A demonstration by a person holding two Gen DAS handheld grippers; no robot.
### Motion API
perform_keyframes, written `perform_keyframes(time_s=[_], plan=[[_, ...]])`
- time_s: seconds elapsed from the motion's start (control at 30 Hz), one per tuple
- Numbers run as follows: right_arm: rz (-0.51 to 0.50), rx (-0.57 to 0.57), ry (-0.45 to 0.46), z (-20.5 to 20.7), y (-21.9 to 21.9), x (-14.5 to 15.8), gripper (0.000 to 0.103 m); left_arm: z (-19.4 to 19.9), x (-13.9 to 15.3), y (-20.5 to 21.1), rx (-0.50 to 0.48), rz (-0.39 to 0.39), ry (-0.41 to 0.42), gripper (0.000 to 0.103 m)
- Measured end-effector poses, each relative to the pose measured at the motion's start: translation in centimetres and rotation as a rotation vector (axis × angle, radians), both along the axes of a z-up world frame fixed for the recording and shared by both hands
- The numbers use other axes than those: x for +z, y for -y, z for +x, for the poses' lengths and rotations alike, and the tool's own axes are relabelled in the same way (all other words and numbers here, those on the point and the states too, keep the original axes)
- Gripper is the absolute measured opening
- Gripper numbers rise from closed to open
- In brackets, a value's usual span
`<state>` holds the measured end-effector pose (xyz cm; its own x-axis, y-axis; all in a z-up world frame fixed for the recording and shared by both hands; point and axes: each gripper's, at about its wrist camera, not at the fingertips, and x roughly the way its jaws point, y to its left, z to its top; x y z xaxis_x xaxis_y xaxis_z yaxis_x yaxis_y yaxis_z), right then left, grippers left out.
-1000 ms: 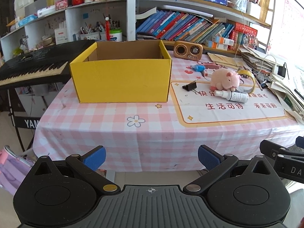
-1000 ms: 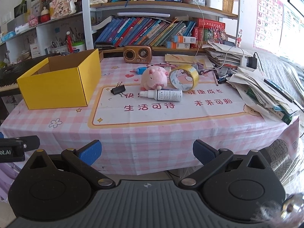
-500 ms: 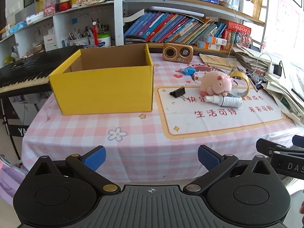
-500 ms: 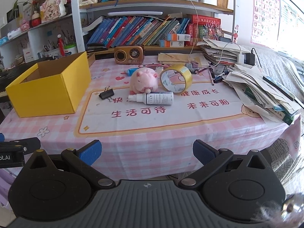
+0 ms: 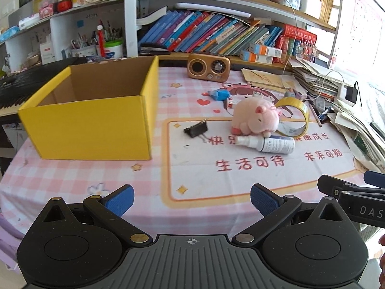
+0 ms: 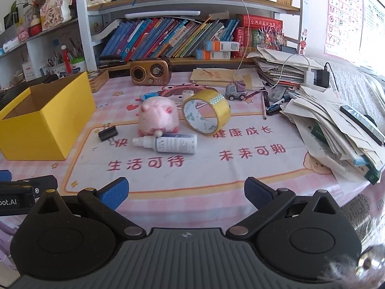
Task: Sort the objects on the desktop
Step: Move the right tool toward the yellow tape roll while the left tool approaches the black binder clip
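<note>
An open yellow box (image 5: 96, 125) (image 6: 45, 120) stands on the left of the table. On the desk mat lie a black binder clip (image 5: 196, 129) (image 6: 107, 133), a pink plush pig (image 5: 256, 118) (image 6: 157, 118), a white spray bottle (image 5: 267, 143) (image 6: 168, 142) and a yellow tape roll (image 5: 294, 118) (image 6: 207, 112) standing on edge. My left gripper (image 5: 191, 198) is open and empty over the table's near edge. My right gripper (image 6: 186, 192) is open and empty, to the right of the left one.
A brown radio (image 5: 208, 67) (image 6: 150, 71), a blue wrapped item (image 5: 217, 94) and a toy car (image 6: 235, 91) sit further back. Stacked papers and cables (image 6: 336, 120) crowd the right side. Bookshelves (image 6: 180, 36) stand behind, and a keyboard (image 5: 21, 84) lies left.
Both grippers have moved forward toward the table and slightly right; the box and objects appear larger and closer. Both stay open and empty.
</note>
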<state>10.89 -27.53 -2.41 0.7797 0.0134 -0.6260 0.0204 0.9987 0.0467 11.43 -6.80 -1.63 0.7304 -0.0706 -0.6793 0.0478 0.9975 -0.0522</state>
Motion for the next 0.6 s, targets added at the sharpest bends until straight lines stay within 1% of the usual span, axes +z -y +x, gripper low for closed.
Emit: perform_keyframes(time_s=[0.27, 0.6], plan=[[0.007, 0.024, -0.029, 3.0, 3.3, -0.6, 0.103, 2.2, -0.3, 3.5, 0.005, 0.007, -0.018, 0.103], [0.018, 0.061, -0.048, 6.1, 6.1, -1.3, 0.103, 3.9, -0.5, 6.1, 0.041, 0.008, -0.027, 0.103]])
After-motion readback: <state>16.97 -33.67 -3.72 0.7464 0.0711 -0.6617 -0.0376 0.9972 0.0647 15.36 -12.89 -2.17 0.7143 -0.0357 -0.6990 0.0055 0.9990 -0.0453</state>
